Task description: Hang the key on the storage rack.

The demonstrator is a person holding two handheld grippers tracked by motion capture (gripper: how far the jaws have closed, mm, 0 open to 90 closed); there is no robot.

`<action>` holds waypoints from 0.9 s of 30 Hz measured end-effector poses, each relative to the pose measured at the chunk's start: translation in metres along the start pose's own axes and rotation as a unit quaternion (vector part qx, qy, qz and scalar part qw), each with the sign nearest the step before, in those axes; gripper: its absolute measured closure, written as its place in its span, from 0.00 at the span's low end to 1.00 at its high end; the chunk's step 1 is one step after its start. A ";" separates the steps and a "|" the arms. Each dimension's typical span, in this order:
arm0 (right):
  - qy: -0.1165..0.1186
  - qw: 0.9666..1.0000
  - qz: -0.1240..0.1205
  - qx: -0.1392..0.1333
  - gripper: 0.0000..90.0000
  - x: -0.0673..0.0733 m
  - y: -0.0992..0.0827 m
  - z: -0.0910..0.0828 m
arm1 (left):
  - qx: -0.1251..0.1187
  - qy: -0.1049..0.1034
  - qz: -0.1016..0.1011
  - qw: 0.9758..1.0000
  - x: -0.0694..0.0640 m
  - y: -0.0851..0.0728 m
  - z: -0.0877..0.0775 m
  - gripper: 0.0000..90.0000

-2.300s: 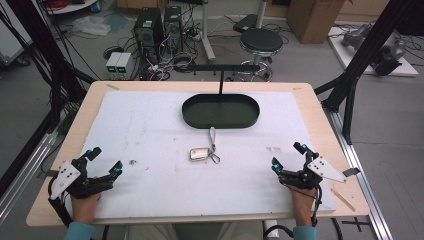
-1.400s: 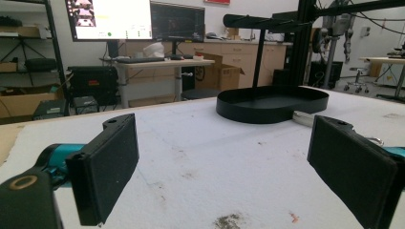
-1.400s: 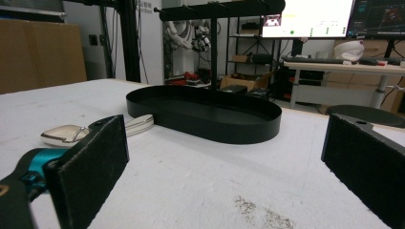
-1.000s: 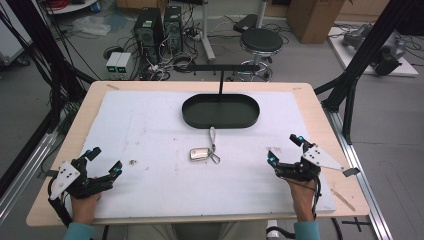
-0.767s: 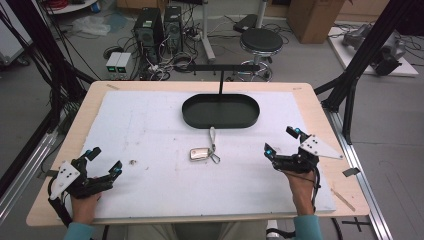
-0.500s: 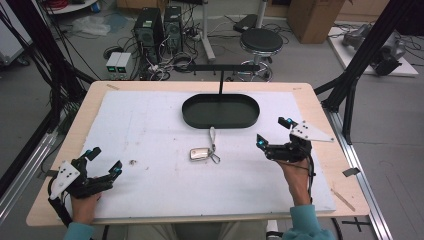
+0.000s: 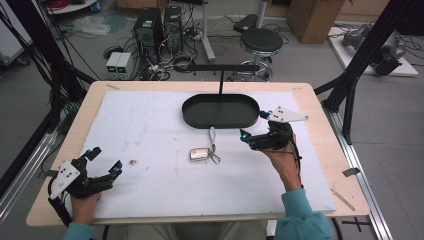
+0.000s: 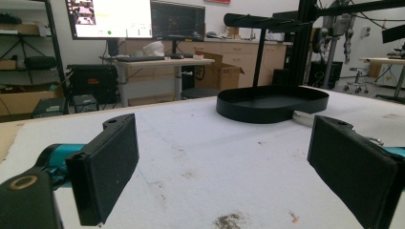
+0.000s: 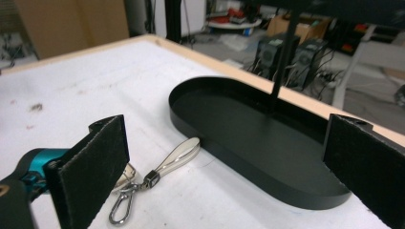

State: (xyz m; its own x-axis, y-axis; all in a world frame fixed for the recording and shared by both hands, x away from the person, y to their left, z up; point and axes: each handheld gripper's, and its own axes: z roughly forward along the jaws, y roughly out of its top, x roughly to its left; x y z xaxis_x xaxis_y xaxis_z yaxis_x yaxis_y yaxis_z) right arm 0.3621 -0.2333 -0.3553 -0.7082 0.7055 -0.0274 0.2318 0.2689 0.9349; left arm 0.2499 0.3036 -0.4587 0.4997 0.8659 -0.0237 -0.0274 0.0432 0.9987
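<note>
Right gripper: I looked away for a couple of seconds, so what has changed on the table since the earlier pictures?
The right gripper has moved forward and inward from the table's near right toward the key fob and black tray, jaws open, holding nothing. The left gripper stayed at the near left, open. Fob, strap and tray have not moved.

You can see a white sheet point(image 7: 150, 125) spread over a wooden table point(image 7: 320, 125). A small dark speck point(image 7: 133, 161) sits on the sheet. Behind the table, on the floor, stand a round black stool point(image 7: 262, 40), two black computer boxes point(image 7: 160, 25) and a brown cardboard box point(image 7: 310, 17). Far off, a bright screen point(image 8: 112, 18) glows above a desk point(image 8: 157, 61).
</note>
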 end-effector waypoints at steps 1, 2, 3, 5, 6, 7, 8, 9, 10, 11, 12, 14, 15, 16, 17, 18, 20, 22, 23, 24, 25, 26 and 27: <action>0.000 1.000 0.000 0.000 0.02 0.000 0.000 0.000 | 0.000 0.000 0.000 1.000 0.000 0.000 0.000 0.12; 0.003 1.000 -0.001 0.008 0.02 0.000 0.001 0.003 | 0.000 0.000 0.000 1.000 0.000 0.000 0.000 0.12; 0.005 1.000 -0.001 0.015 0.02 0.000 0.003 0.007 | 0.001 0.000 0.001 1.000 0.000 0.000 0.000 0.12; 0.011 0.999 -0.004 0.036 0.02 0.001 0.007 0.015 | 0.000 0.000 -0.001 1.000 0.000 0.000 0.000 0.12; 0.012 0.999 -0.007 0.040 0.02 0.001 0.009 0.018 | 0.001 0.000 0.000 1.000 0.000 0.000 0.000 0.12; 0.012 0.999 -0.007 0.040 0.02 0.001 0.009 0.018 | 0.001 0.000 0.000 1.000 0.000 0.000 0.000 0.12; 0.014 0.999 -0.008 0.046 0.02 0.002 0.010 0.022 | 0.001 0.000 0.000 1.000 0.000 0.000 0.000 0.12; 0.017 0.998 -0.008 0.059 0.02 0.003 0.013 0.028 | 0.001 0.000 0.000 1.000 0.000 0.000 0.000 0.12; 0.017 0.998 -0.008 0.059 0.02 0.003 0.013 0.028 | 0.001 0.000 0.001 1.000 0.000 0.000 0.000 0.12; 0.019 0.997 -0.006 0.069 0.02 0.005 0.016 0.034 | 0.001 0.000 0.001 1.000 0.000 0.000 0.000 0.12; 0.019 0.997 -0.006 0.069 0.02 0.005 0.016 0.034 | 0.001 0.000 0.001 1.000 0.000 0.000 0.000 0.12; 0.024 0.997 -0.004 0.080 0.02 0.006 0.018 0.041 | 0.001 0.000 0.000 1.000 0.000 0.000 0.000 0.12; 0.024 0.996 -0.004 0.085 0.02 0.006 0.019 0.045 | 0.001 0.000 -0.001 1.000 0.000 0.000 0.000 0.12; 0.026 0.995 -0.003 0.092 0.02 0.007 0.020 0.048 | 0.001 0.000 0.000 1.000 0.000 0.000 0.000 0.12; 0.025 0.995 -0.004 0.097 0.02 0.008 0.020 0.051 | 0.001 0.000 0.000 1.000 0.000 0.000 0.000 0.12; 0.026 0.994 -0.004 0.105 0.02 0.009 0.021 0.055 | 0.002 0.000 0.000 1.000 0.000 0.000 0.000 0.12; 0.025 0.993 -0.004 0.116 0.02 0.011 0.022 0.060 | 0.001 0.000 -0.001 1.000 0.000 0.000 0.000 0.12; 0.026 0.991 -0.004 0.131 0.02 0.013 0.023 0.068 | 0.002 0.000 0.000 1.000 0.000 0.000 0.000 0.12; 0.027 0.991 -0.002 0.134 0.02 0.014 0.024 0.071 | 0.001 0.000 0.000 1.000 0.000 0.000 0.000 0.12; 0.027 0.991 -0.002 0.134 0.02 0.014 0.024 0.071 | 0.001 0.000 0.000 1.000 0.000 0.000 0.000 0.12; 0.028 0.990 -0.002 0.137 0.02 0.015 0.023 0.073 | 0.001 0.000 0.000 1.000 0.000 0.000 0.000 0.12; 0.025 0.988 -0.004 0.152 0.02 0.016 0.023 0.077 | 0.000 0.000 -0.001 1.000 0.000 0.000 0.001 0.12; 0.025 0.988 -0.004 0.152 0.02 0.016 0.023 0.077 | 0.001 0.001 -0.002 1.000 0.000 0.000 0.001 0.12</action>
State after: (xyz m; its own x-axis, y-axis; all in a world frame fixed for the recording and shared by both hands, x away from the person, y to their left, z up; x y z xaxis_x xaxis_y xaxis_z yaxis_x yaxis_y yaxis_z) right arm 0.4075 -0.1651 -0.3614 -0.7408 0.6716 -0.0098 0.4101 0.4638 0.7853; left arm 0.2504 0.3034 -0.4587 0.4986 0.8664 -0.0281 -0.0242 0.0464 0.9986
